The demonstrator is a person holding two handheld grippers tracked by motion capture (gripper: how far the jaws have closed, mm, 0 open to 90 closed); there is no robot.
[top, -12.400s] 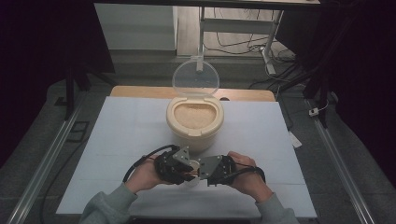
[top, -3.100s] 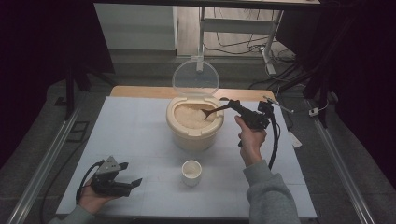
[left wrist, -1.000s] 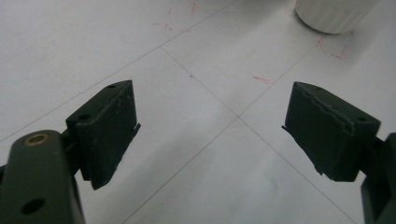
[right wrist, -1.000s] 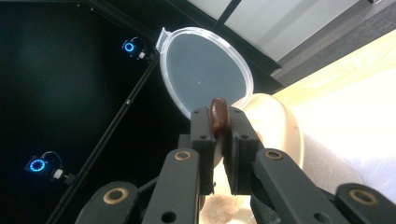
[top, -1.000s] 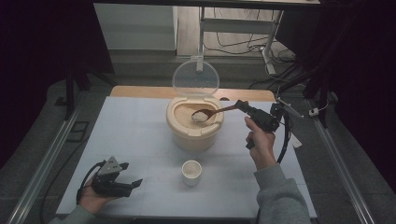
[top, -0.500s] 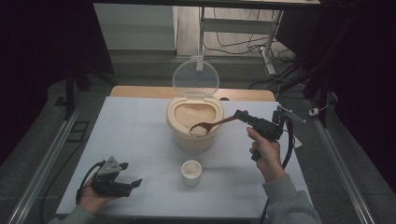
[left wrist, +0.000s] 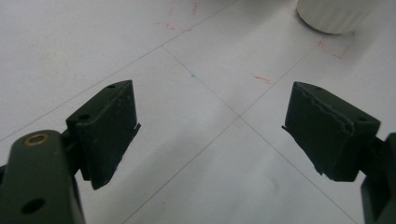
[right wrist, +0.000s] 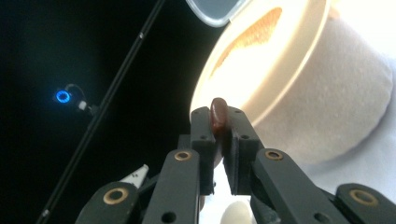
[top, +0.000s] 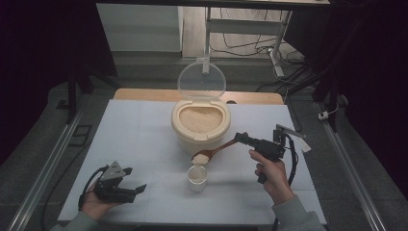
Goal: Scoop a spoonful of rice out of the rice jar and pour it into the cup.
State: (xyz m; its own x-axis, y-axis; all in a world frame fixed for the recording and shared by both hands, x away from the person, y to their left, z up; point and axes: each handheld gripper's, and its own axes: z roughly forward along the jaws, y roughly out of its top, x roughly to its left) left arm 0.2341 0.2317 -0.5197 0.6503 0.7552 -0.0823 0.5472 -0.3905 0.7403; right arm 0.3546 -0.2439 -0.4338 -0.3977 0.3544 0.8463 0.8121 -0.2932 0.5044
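Slanting down-left, the spoon [top: 216,150] points its bowl at the cup [top: 197,176].

Right gripper [right wrist: 219,140] clamped on spoon handle [right wrist: 217,114], rice tub beyond.

Jaws rise from below, pressed tight on the brown handle, its rounded end poking just above the pads. Past the jaws, up and to their right: cream rice container [right wrist: 299,93], tilted in frame, grain showing inside the rim. Clear lid [right wrist: 215,8] edge above it. Pale rounded thing [right wrist: 236,212] low between the jaw arms, too blurred to tell. Left of the jaws: darkness, a slanting dark rod [right wrist: 112,100], a small blue ring light [right wrist: 62,96].
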